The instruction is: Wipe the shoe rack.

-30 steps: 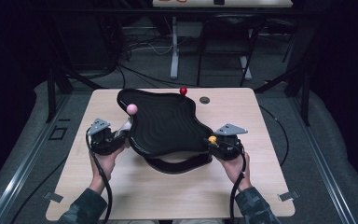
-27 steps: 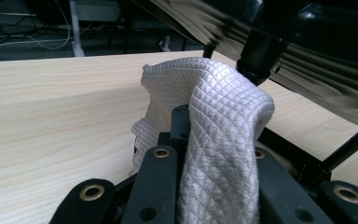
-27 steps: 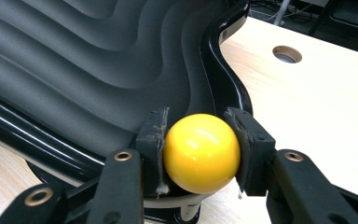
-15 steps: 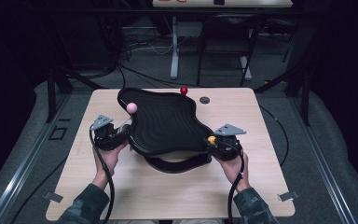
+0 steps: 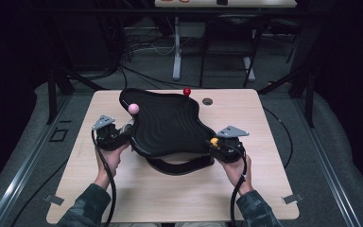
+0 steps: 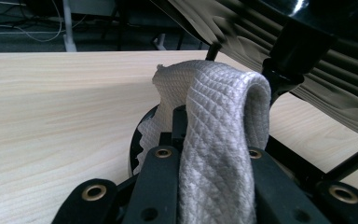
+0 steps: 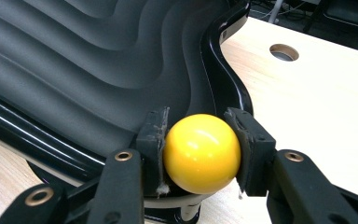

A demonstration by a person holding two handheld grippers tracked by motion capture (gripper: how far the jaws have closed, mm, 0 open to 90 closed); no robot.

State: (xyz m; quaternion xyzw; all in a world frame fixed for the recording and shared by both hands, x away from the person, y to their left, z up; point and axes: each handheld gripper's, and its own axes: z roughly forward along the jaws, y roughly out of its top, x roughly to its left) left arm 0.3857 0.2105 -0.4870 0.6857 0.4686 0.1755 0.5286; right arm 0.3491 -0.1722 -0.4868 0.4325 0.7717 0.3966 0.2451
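Since a moment ago my left gripper (image 5: pixel 118 137) has crept in toward the black wavy tray (image 5: pixel 170 123), its jaws clenched on a folded white cloth (image 6: pixel 219 140) at the tray's left edge, so I judge wiping is about to begin. My right gripper (image 5: pixel 217 144) is unmoved, clamped on the yellow ball (image 7: pixel 201 153) at the tray's near right corner, steadying it. Both hands sit low on the table (image 5: pixel 170 198), forearms coming in from the near edge, grippers pointing inward at the tray.
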